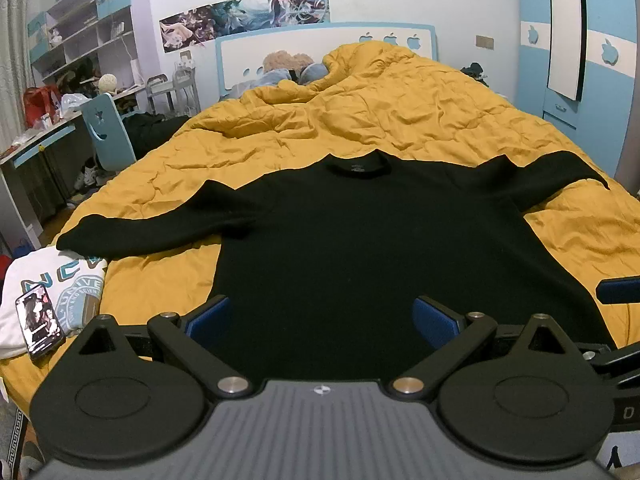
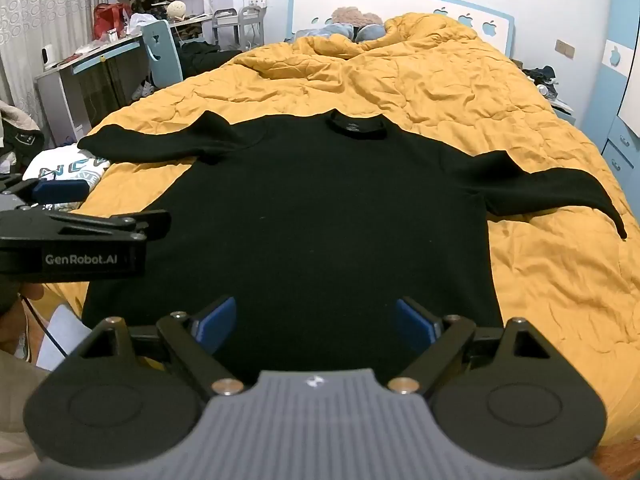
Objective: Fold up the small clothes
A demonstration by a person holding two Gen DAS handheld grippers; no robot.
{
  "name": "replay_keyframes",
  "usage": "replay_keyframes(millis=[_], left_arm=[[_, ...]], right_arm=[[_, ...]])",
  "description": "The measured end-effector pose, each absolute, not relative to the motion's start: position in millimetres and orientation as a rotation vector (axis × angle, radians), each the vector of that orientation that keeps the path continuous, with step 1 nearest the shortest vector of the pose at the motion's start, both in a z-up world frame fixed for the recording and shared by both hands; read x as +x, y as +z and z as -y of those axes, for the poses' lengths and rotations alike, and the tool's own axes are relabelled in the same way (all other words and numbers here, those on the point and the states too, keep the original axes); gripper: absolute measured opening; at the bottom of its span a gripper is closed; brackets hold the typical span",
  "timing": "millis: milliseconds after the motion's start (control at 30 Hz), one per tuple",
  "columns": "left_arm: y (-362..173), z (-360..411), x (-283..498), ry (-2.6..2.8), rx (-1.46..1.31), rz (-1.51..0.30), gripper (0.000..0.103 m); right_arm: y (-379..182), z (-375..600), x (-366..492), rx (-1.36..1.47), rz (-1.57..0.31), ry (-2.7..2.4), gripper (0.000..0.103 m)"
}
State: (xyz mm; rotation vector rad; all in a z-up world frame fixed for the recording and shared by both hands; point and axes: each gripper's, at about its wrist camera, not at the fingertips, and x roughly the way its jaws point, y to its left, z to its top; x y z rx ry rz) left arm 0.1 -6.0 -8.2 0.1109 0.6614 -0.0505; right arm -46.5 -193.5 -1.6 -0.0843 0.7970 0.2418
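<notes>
Black sweater laid flat on yellow quilt, sleeves spread.
Left gripper and right gripper both spread wide above the hem, holding nothing.

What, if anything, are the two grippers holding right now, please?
Nothing: the left gripper and right gripper are both open above the black sweater.
</notes>
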Motion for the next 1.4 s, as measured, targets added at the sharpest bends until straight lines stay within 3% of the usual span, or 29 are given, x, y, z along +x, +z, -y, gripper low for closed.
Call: replay_keyframes(millis=[1400], left_arm=[[-17.3, 3.7, 2.0, -0.055, 0.109, -0.673, 0.103]], right_arm=[[-3.4, 192.0, -43.1, -0.085, -0.801, 0.243, 0.083]])
